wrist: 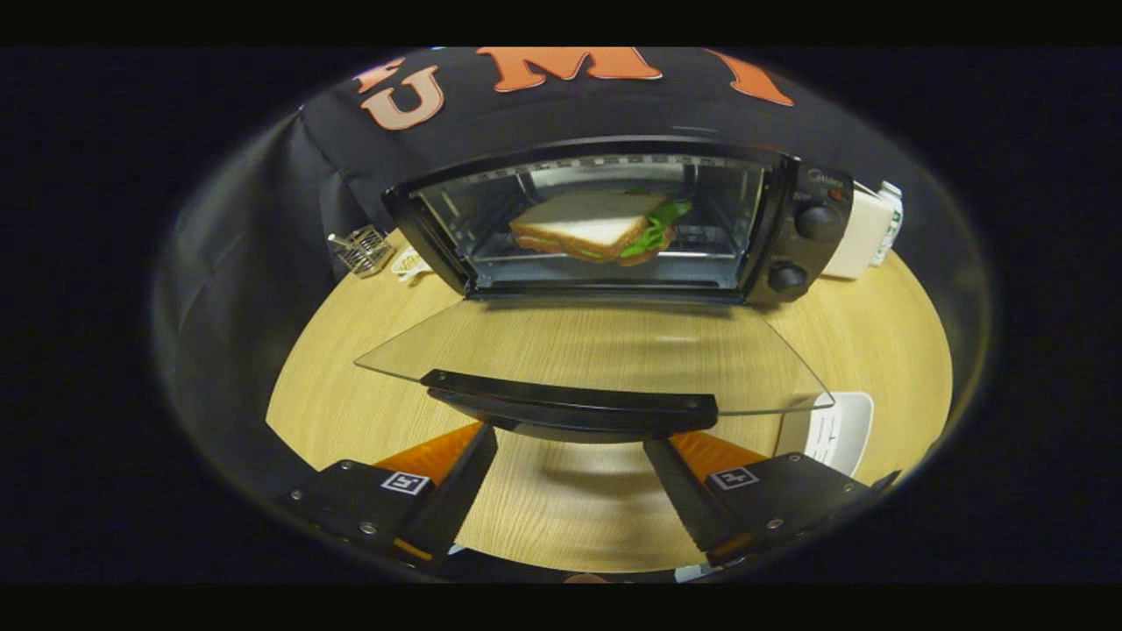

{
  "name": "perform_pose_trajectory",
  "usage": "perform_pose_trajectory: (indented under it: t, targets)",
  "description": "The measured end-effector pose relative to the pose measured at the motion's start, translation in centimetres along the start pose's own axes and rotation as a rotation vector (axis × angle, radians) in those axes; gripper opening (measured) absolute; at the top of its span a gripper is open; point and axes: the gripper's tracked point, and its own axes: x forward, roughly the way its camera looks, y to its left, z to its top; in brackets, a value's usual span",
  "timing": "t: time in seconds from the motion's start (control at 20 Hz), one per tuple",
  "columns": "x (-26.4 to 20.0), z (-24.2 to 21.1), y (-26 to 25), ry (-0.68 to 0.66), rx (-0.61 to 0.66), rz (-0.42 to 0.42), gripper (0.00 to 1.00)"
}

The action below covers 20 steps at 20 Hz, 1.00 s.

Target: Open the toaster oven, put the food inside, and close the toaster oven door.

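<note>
The gripper [570,460] was held low and level over the round light-wood desk [885,350], its fingers [465,478] spread wide apart and gripping nothing. Just ahead of the fingertips hung the black bar handle [570,405] of the clear glass oven door [587,350], which lay folded down flat and open. Beyond the door stood the black toaster oven [789,219], and the white-bread sandwich with green lettuce [600,226] sat on the rack inside it. A small wire basket [361,249] stood beyond the left finger, beside the oven.
</note>
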Motion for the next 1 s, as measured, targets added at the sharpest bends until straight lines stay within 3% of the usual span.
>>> perform_pose_trajectory:
  t: [0.65, 0.8, 1.0]
  targets:
    - [-1.9, 12.9, -0.5, -0.225, 0.019, -0.023, 0.99]
    - [-4.1, 14.8, -0.7, -0.311, -0.002, -0.033, 0.99]
    - [-10.8, 18.7, -0.8, -0.509, -0.085, -0.044, 0.99]
